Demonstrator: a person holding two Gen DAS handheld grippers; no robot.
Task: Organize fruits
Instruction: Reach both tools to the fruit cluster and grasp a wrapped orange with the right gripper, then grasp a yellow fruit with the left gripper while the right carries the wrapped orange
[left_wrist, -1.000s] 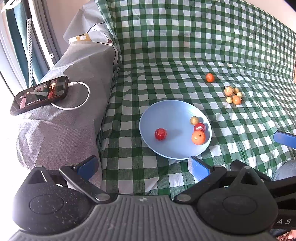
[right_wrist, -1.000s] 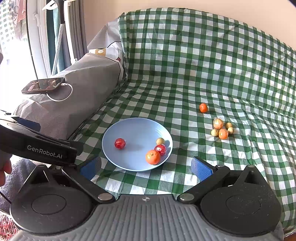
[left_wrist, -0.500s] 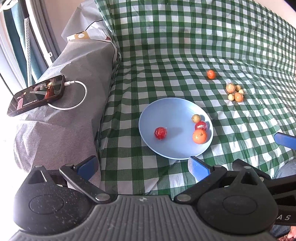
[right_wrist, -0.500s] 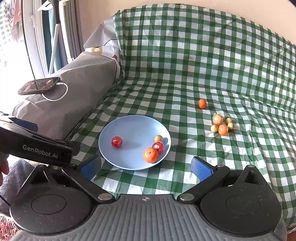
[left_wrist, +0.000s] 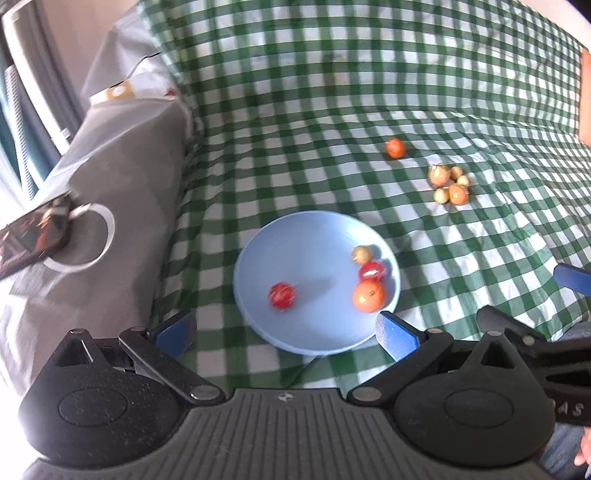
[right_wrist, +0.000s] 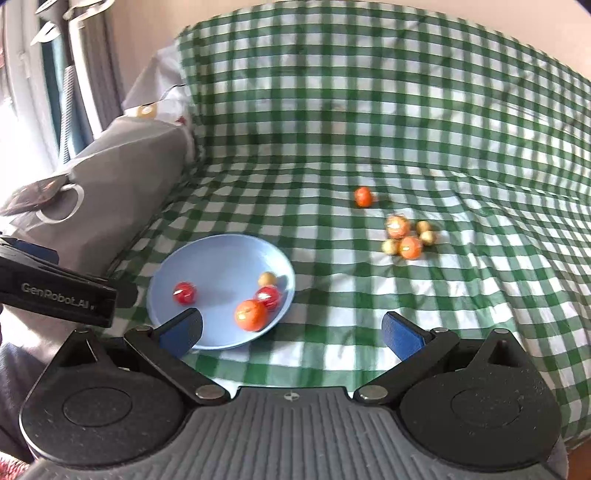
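Reading "GenRobot.AI" on left gripper (right_wrist: 55, 295) | jaws apart | blue plate (right_wrist: 207, 258)

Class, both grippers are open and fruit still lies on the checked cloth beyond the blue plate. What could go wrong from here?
1. The cluster of small fruits sits touching; closing on one may knock the others rolling across the soft cloth.
2. Fruit already crowds the plate's right side, so a dropped piece might bounce off.
3. The left gripper hangs near the plate's rim and could tip it.
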